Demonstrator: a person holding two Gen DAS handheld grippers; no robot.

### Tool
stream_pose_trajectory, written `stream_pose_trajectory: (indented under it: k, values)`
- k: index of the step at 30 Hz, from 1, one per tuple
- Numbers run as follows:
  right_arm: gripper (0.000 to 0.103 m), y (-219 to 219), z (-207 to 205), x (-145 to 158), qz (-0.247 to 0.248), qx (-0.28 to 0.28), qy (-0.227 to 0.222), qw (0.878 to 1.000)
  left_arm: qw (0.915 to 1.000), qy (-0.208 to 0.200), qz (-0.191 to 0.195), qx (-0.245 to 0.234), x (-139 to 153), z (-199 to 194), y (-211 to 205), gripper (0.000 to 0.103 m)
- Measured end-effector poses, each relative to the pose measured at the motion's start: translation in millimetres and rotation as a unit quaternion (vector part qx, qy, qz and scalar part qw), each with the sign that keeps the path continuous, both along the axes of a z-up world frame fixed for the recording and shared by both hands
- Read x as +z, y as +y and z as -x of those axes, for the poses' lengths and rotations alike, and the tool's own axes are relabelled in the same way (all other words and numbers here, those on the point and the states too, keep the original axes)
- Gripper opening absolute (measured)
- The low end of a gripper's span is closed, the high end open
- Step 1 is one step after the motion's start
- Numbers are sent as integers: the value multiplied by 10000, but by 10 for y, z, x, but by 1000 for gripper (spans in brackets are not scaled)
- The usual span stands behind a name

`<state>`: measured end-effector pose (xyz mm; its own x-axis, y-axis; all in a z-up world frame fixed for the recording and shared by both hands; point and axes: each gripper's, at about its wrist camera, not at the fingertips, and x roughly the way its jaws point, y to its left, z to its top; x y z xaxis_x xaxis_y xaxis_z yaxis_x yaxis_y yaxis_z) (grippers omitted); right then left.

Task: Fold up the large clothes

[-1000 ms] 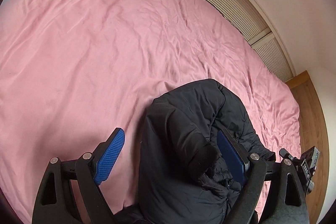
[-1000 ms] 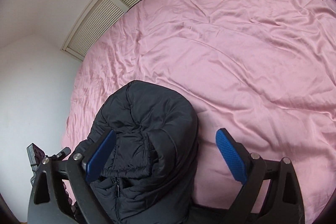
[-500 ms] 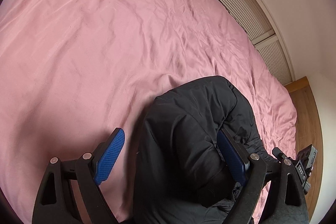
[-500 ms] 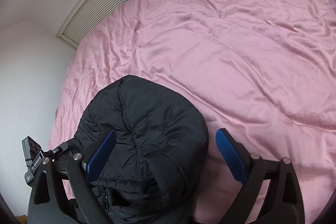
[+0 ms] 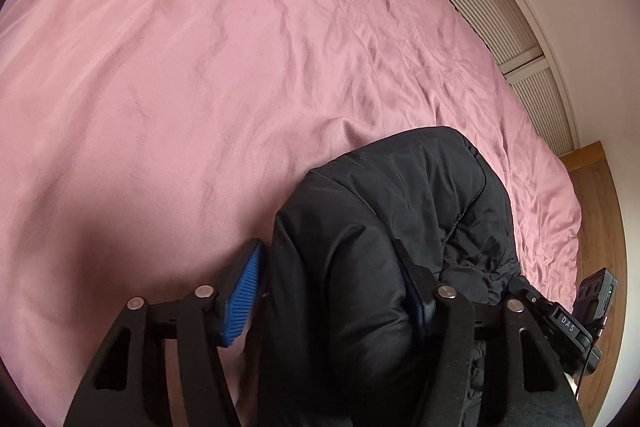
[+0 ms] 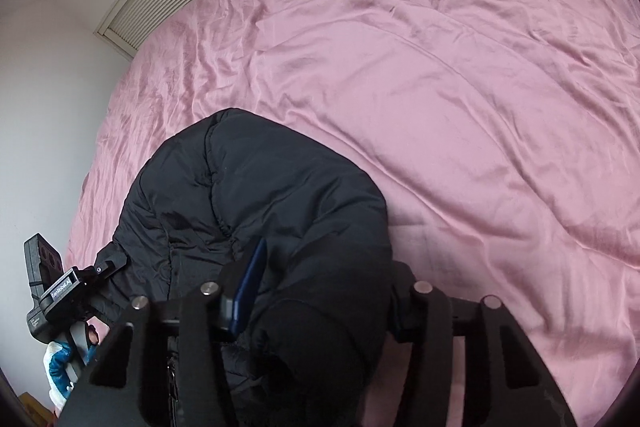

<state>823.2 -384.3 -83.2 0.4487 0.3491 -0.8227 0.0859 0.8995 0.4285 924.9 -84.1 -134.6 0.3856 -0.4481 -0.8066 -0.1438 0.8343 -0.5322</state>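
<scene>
Squeezing in on the black jacket bunched at the near edge of the pink bed, left gripper and right gripper have just been closing, each clamping a thick fold to lift it.

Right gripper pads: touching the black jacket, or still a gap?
Touching. The right wrist view shows the right gripper, jaws just closed in, pinching a bulging fold of the black jacket, with no pink sheet visible between pad and fabric.
</scene>
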Motion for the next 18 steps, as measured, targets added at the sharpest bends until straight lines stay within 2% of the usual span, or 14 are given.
stream_pose_trajectory:
  k: [1,2,4,11,18]
  values:
    - [25,7,5,0,62,35,20,10000,9999,5,-4,-106,-3,1,-38,31]
    - [19,17,10,3,136,89,36,9999,9997,-14,-65,-218,8,10,-82,27]
    - [16,53,40,34,335,222,10,9992,9987,-90,-287,-416,50,38,-171,18]
    - [12,121,258,328,826,515,-341,9947,9949,-587,-507,-642,329,206,-224,13]
    - [12,152,796,864,1106,873,-868,9862,9852,-1326,-537,-941,819,608,-205,12]
